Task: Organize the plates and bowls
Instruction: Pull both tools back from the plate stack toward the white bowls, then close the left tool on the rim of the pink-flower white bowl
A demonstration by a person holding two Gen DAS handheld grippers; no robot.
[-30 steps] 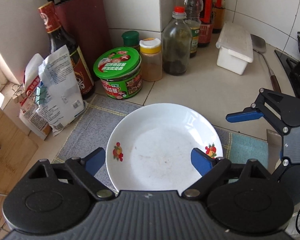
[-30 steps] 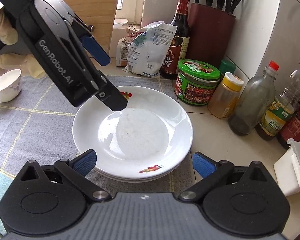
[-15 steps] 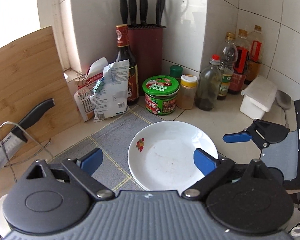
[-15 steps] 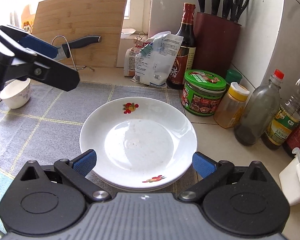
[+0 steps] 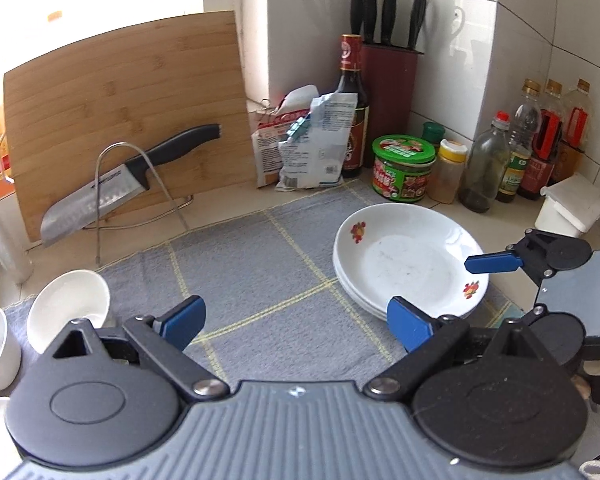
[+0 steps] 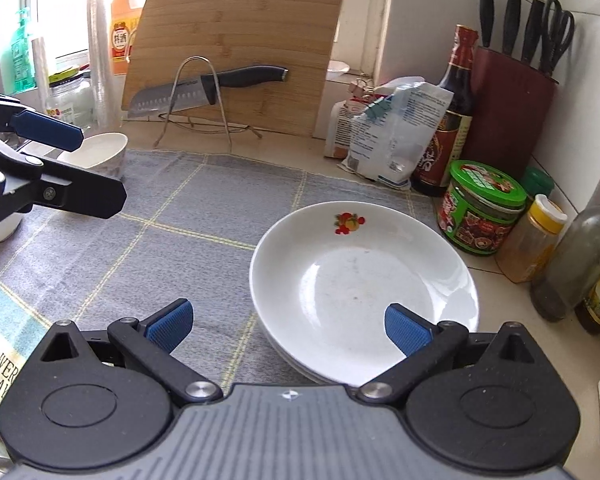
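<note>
A grey checked cloth mat covers the tiled kitchen counter. The stack of white fruit-printed plates rests on its right end, with small white bowls at the left. The left gripper and the right gripper both hover with jaws apart, empty.

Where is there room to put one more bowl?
The bare grey mat between the bowls and the plates is free. The corner by the jar and bottles is crowded.
</note>
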